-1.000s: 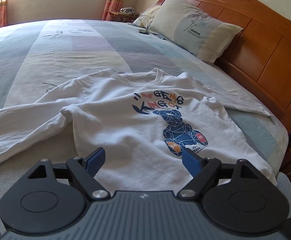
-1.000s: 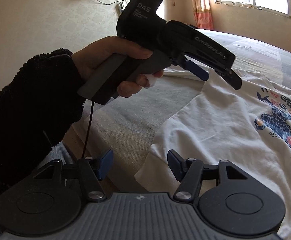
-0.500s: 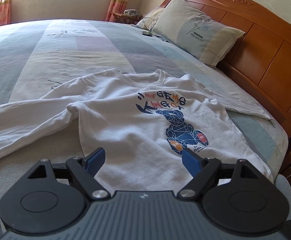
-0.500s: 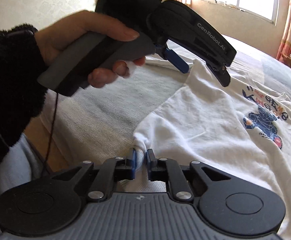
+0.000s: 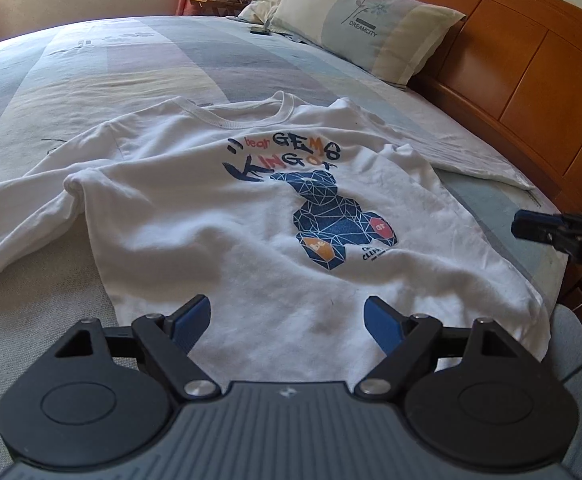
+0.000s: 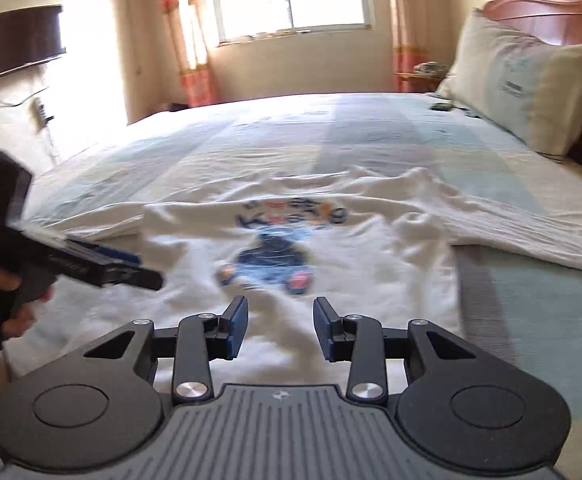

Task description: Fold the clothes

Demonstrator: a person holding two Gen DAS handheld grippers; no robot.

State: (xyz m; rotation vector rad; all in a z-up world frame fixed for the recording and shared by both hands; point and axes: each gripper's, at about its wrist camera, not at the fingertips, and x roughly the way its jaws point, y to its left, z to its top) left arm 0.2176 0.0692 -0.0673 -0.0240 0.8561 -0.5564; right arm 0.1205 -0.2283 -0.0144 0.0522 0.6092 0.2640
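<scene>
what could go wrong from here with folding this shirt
1. The right gripper has just been opening and nothing is between its pads now; the hem it pinched a moment ago may have slipped, so that edge could lie bunched.
2. The shirt is not flat: a sleeve trails off to one side, so a fold now may trap creases.
3. The left gripper hovers open over the hem; closing there could grab the sheet too.
</scene>
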